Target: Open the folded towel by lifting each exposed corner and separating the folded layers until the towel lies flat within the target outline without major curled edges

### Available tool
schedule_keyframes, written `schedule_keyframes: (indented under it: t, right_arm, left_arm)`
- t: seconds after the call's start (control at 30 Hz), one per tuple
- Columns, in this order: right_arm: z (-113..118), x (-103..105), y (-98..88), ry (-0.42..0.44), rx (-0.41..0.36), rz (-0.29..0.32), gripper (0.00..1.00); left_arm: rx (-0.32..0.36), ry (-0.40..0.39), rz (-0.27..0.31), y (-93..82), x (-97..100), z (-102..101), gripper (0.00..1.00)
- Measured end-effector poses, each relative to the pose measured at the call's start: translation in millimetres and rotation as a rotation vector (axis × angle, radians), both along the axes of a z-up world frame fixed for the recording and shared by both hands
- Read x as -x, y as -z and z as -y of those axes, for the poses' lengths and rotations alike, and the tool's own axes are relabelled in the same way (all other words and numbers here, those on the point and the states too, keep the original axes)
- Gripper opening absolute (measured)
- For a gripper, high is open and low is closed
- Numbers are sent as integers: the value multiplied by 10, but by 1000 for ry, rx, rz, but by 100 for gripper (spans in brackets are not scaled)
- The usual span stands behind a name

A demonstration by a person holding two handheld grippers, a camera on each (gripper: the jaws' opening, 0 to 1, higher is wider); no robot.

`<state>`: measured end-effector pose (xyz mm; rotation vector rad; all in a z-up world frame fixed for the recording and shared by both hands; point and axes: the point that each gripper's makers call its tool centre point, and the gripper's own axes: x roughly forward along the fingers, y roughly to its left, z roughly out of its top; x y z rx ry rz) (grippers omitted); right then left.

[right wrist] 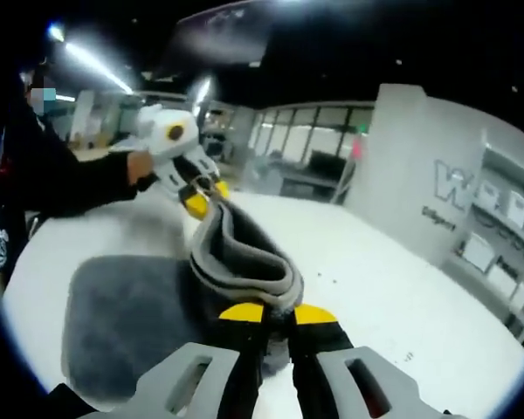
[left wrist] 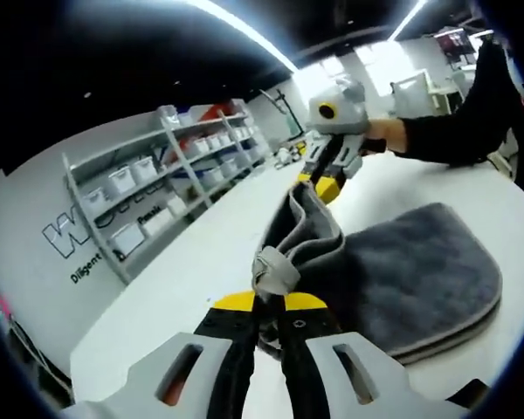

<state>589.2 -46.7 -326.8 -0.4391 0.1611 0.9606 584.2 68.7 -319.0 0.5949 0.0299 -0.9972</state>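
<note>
We see the towel (left wrist: 402, 271), a grey plush cloth, lying on a white table (left wrist: 183, 279) with most of its area flat and folded in stacked layers. One edge is raised off the surface and strung between the two tools. In the left gripper view, the left gripper (left wrist: 271, 307) has its yellow-tipped jaws brought together on a bunched corner of the towel, which stands up above the tips. The lifted edge runs away from that corner to the right gripper (left wrist: 325, 185), whose jaws pinch the far end of the same edge; a hand in a dark sleeve (left wrist: 445, 122) holds that tool.

In the right gripper view, the right gripper (right wrist: 278, 316) has its jaws closed on a thick grey fold (right wrist: 244, 257) of the towel (right wrist: 127, 319). From there the raised edge curves up and away to the left gripper (right wrist: 203, 199), which is clamped on the opposite end. The long axis of the lifted edge therefore runs from one tool to the other, sagging and wavy in between. The flat part of the towel spreads out to one side of that line, resting on the table (right wrist: 384, 288).

The lower layers appear still stacked at the rounded outer border in the left gripper view, though the fisheye distortion makes the count uncertain.

Grey shelving with white bins (left wrist: 157, 183) stands beyond the table.
</note>
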Motion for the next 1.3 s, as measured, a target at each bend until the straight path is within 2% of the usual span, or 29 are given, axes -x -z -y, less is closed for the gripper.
schedule_keyframes:
  t: [0.3, 0.4, 0.53, 0.63, 0.77, 1.07, 1.3]
  right_arm:
    - [-19, -139, 22, 53, 11, 84, 5]
    - [-11, -173, 32, 66, 10, 97, 5]
    - [9, -257, 18, 107, -15, 120, 6]
    - [16, -320, 20, 139, 0, 177, 7]
    - [7, -372, 25, 164, 8, 212, 8]
    - [8, -518, 93, 210, 5, 215, 8]
    - [26, -640, 178, 253, 9, 193, 7]
  left_arm:
    - [-17, -77, 26, 68, -182, -65, 8]
    - [-49, -130, 66, 77, -287, -115, 9]
    - [-58, -152, 85, 88, -335, -102, 9]
    - [-60, -186, 107, 91, -399, -114, 10]
    - [-67, -237, 139, 107, -487, -137, 11]
    - [-98, -303, 198, 238, -636, -182, 14]
    - [-122, -325, 202, 332, -730, -162, 13]
